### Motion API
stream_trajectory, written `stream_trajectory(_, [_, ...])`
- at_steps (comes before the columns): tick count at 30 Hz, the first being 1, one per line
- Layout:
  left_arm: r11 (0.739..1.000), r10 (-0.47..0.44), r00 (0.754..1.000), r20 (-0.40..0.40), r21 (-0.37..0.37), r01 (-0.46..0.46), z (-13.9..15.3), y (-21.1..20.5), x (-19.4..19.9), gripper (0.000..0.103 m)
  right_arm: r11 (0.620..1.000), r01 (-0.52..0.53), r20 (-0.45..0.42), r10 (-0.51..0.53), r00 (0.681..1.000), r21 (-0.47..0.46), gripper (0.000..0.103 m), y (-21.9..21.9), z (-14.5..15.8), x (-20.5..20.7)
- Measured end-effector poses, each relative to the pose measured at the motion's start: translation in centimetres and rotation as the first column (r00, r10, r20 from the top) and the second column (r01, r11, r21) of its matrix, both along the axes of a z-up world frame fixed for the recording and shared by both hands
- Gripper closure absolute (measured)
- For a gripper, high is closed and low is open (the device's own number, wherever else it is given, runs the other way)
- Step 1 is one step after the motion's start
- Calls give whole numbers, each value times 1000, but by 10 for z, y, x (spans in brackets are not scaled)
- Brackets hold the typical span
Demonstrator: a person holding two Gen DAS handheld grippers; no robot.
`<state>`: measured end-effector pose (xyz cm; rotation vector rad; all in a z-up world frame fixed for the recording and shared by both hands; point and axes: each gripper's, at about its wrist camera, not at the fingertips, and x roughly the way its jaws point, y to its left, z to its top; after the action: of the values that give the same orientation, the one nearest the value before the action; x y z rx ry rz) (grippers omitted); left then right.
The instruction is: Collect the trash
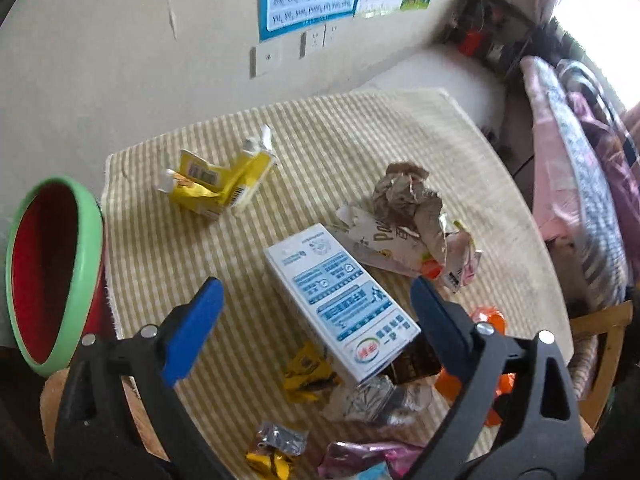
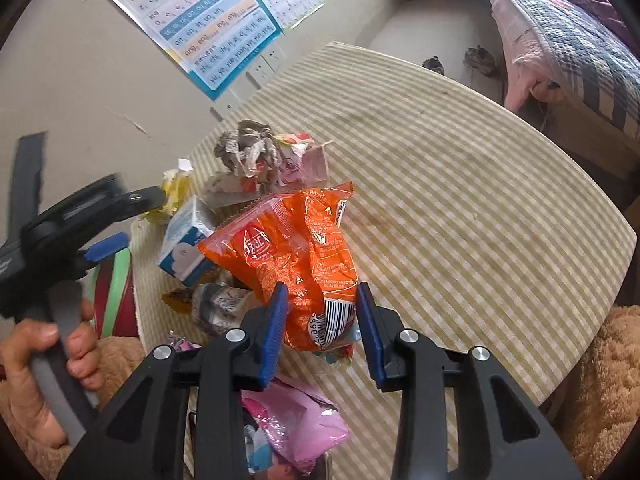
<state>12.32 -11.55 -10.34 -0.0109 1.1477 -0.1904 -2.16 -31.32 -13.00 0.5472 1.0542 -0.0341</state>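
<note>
My left gripper [image 1: 316,322] is open wide, hovering over a white-and-blue milk carton [image 1: 340,304] that lies on the striped tablecloth; the pads do not touch it. A red bin with a green rim [image 1: 52,272] stands off the table's left edge. In the right wrist view, my right gripper [image 2: 322,332] has its blue pads against both sides of the barcode end of an orange snack bag [image 2: 300,252], which looks pinched there. The left gripper [image 2: 128,222], the carton [image 2: 184,248] and the bin [image 2: 116,292] also appear there, at the left.
More trash lies on the cloth: a crushed yellow carton [image 1: 220,184], crumpled brown paper [image 1: 408,200], a yellow wrapper [image 1: 308,372], a silver wrapper [image 1: 372,400] and a pink wrapper [image 2: 296,424]. A person's hand [image 2: 48,344] holds the left gripper's handle. A bed [image 2: 568,40] stands at the far right.
</note>
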Motion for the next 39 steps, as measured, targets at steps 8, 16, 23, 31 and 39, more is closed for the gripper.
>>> stream_trajectory(8, [991,-1,995,-104,130,15,-40,-19,11,9,999,10,-3,-10,1000,-36,66,0,2,1])
stream_trajectory(16, [998,-28,994,-103,52,33,-44,-1,4,35,997,11,-28,-13,1000,-77,49,1,-4,4])
stream_trajectory(23, [989,-107,994,-14,98,108,-23,18,-10,59,996,0,-28,-2,1000,-85,45,4,-5,6])
stream_trajectory(31, [993,-98,995,1,64,98,-15,53,-29,49,997,-1,-33,-2,999,-82,45,4,-7,5])
stream_trajectory(39, [995,-83,996,45,60,80,0,62,-31,27,972,-229,57,231,971,-53,33,38,26,-18])
